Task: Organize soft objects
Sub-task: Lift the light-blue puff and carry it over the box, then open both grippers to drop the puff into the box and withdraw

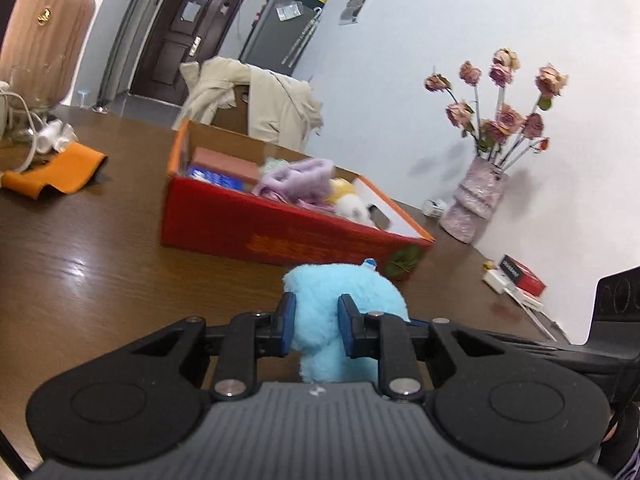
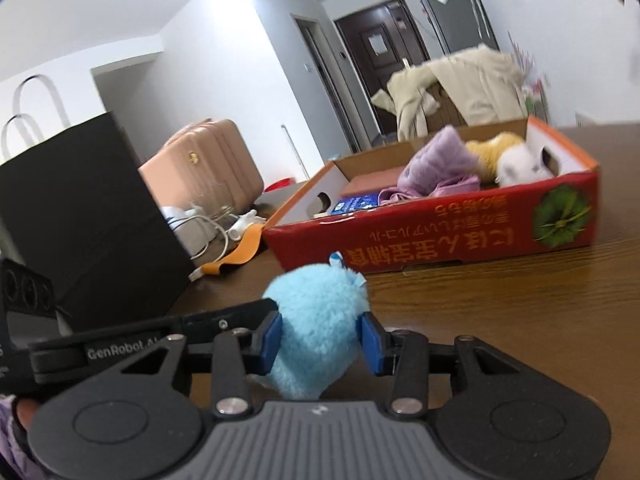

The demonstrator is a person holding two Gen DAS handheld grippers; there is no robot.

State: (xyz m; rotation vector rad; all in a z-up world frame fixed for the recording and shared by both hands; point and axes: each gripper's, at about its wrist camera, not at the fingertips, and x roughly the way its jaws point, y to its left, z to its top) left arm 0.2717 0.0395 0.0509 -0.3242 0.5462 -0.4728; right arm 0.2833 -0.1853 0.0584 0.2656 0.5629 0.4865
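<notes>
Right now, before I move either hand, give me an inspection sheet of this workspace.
Surface: brown wooden table, glossy.
Job's things: blue plush toy; red cardboard box holding a purple plush item and a yellow-white plush.
Clutter: orange cloth, flower vase, black paper bag.
Grippers: left tongs and right tongs both clamp the blue plush toy.
Cables: white cable beside the bag.
Surroundings: pink suitcase, dark door.

Bare table (image 1: pixel 92 248) lies open before the red box (image 1: pixel 256 224), whose near wall blocks the way; a black bag (image 2: pixel 80 216) crowds the left edge.
</notes>
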